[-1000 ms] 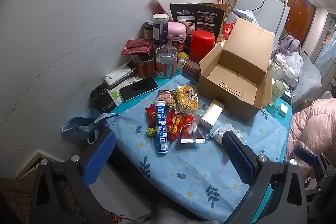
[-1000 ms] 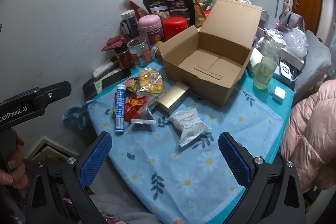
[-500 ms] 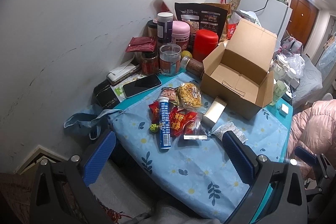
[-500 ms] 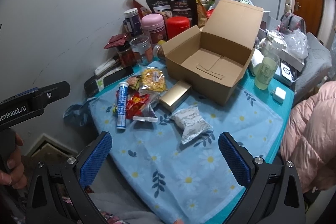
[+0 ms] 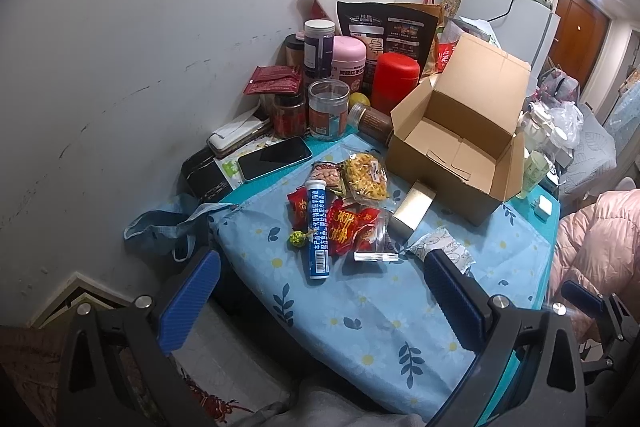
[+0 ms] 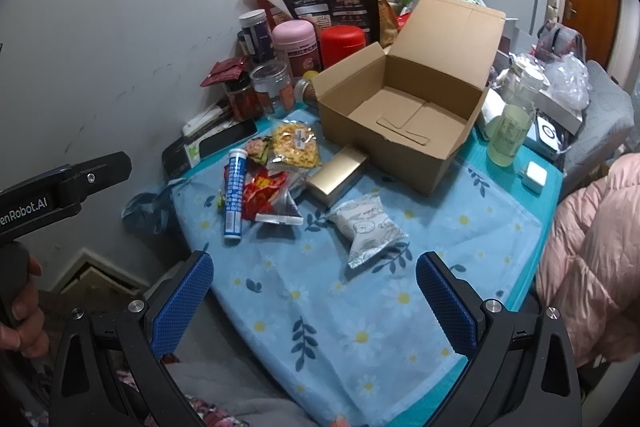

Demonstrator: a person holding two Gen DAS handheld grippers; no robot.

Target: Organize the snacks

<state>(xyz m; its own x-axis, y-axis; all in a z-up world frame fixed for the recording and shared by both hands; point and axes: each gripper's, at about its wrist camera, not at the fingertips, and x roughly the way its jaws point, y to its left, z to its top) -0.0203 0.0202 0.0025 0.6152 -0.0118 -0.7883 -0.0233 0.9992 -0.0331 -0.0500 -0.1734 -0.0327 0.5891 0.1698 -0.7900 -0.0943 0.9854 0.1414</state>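
Both grippers, left (image 5: 318, 291) and right (image 6: 314, 293), hover spread wide and empty over the table's (image 6: 360, 339) near edge; the snacks (image 6: 276, 187) lie ahead, toward its left edge, beside the open cardboard box (image 6: 404, 123).

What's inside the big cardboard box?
Nothing yet: the cardboard box shows only its bare folded bottom flaps. The strip of floor right behind its near wall is hidden.

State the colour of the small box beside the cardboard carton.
Gold small box, metallic; clearest in the right wrist view.
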